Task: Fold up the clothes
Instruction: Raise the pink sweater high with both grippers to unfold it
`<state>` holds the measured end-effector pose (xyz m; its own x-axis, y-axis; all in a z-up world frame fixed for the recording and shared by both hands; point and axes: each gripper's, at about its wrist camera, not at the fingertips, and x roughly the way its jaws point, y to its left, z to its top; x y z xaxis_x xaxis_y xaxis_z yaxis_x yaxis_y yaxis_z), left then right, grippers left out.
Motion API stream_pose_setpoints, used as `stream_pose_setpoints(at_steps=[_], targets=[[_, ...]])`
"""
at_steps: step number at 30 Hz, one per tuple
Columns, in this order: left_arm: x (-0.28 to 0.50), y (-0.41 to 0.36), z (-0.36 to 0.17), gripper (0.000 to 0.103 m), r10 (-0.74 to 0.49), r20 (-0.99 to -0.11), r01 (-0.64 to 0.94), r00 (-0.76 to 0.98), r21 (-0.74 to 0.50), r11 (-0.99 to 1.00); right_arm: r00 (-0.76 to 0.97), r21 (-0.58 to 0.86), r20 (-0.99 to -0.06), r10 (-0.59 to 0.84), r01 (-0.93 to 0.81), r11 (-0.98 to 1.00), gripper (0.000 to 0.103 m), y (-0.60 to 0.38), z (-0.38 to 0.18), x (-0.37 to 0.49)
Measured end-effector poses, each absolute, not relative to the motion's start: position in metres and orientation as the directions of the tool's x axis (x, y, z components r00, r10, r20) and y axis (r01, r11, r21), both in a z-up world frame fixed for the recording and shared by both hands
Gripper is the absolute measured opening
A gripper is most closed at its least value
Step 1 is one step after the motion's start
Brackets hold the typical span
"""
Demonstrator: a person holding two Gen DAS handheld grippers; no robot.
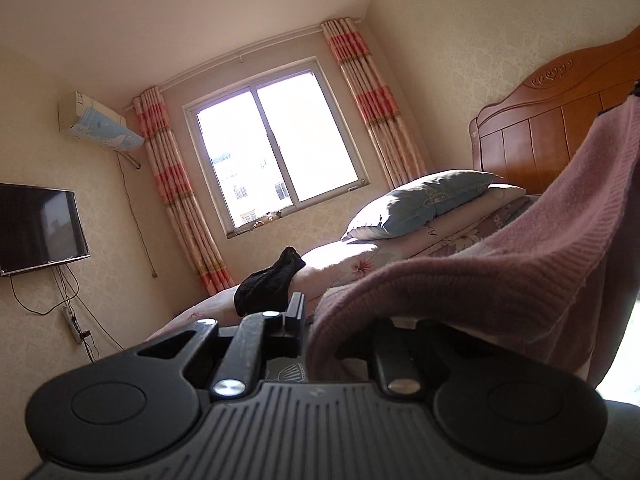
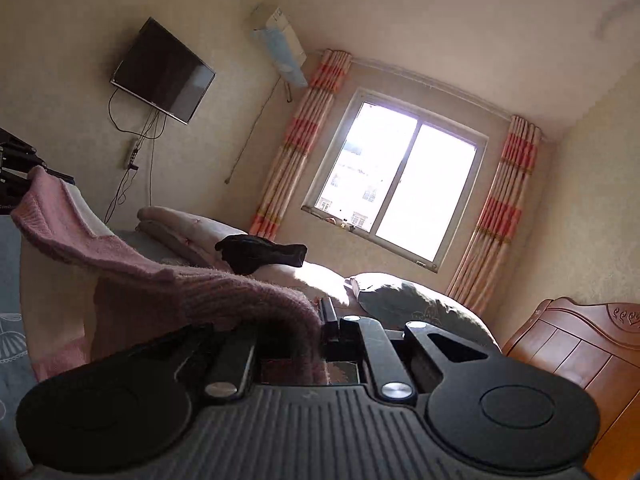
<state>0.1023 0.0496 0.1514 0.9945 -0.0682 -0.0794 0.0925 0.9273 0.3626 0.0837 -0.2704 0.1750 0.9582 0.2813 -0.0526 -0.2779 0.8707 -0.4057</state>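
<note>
Left wrist view showed the left gripper point(image 1: 306, 316) with its fingers closed on one edge of a pink ribbed knit sweater point(image 1: 540, 248), the cloth draped over the right finger and running up and away to the right. From the right wrist view, the right gripper point(image 2: 316, 320) was likewise clamped on the sweater point(image 2: 132, 264), which stretched off to the left towards the other gripper. So the garment hung between the two, its long axis running hand to hand, lifted above the bed with the floral sheet point(image 1: 360, 264); neither hand was nearer. Both grippers pointed about level towards the window point(image 1: 276, 152). A crumpled black garment point(image 1: 268, 284) lay on the bed beyond, well apart.
</note>
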Motion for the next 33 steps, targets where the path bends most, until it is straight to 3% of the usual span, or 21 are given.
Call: stream_pose_setpoints(at_steps=[14, 27, 33], targets=[[0.116, 0.066, 0.22, 0.014, -0.017, 0.047, -0.002, 0.999, 0.388, 0.921, 0.963, -0.506, 0.065, 0.26, -0.193, 0.841, 0.011, -0.239, 0.26, 0.092], [0.081, 0.086, 0.193, 0.015, -0.072, 0.026, 0.056, 0.997, 0.392, 0.918, 0.964, -0.559, -0.02, 0.265, -0.23, 0.796, 0.012, -0.234, 0.229, 0.067], [0.065, 0.091, 0.204, 0.016, -0.095, 0.068, 0.062, 0.993, 0.384, 0.921, 0.962, -0.558, 0.029, 0.271, -0.209, 0.803, 0.012, -0.235, 0.243, 0.051]])
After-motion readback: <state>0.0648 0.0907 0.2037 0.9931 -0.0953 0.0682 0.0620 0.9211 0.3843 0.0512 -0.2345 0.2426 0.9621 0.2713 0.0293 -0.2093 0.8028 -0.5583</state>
